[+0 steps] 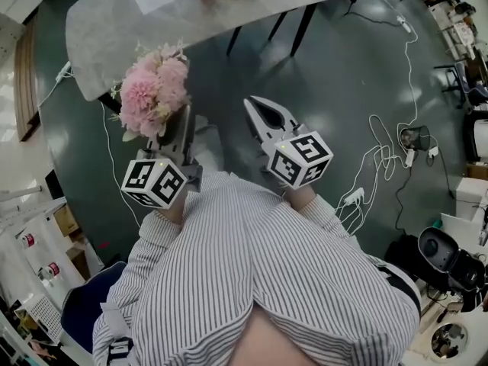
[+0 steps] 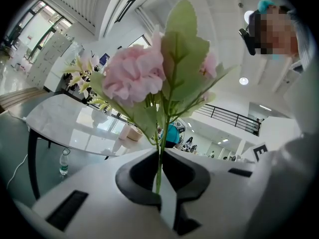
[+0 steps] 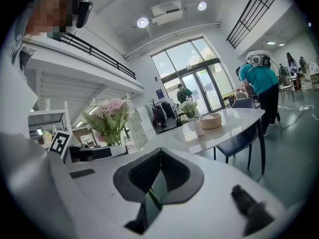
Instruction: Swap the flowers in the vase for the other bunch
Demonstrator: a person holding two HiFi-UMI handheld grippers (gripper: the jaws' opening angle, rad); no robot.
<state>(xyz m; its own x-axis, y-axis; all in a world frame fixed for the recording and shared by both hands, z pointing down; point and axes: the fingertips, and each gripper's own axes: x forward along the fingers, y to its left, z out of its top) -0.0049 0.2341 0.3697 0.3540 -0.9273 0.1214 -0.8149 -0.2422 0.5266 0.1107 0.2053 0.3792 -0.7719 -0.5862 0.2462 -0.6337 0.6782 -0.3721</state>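
Looking down from the head: clamps the pink bunch (image 1: 152, 90) low on its stems in the left gripper (image 1: 174, 128), blooms up, over the dark floor (image 1: 343, 75) and just short of the marble table (image 1: 114, 29); holds the right gripper (image 1: 255, 107) alongside, apart from the flowers, aimed at the same table. Looking along the left gripper: pinches one thin green stem (image 2: 159, 168) between clenched jaws, leaves and pink heads rising straight above them; shows, beyond, the table with white flowers (image 2: 79, 72) in a pale vase (image 2: 99, 116), a pink cup (image 2: 123, 132) and a round bowl (image 2: 135, 133) near them. Looking along the right gripper: presses both jaws tight together, with only a green sliver (image 3: 152, 197) at the seam, too small to tell what; catches the pink bunch off to the left above the other gripper, and the table to the right with white flowers, cup and bowl, a dark chair (image 3: 239, 138) drawn up at it.
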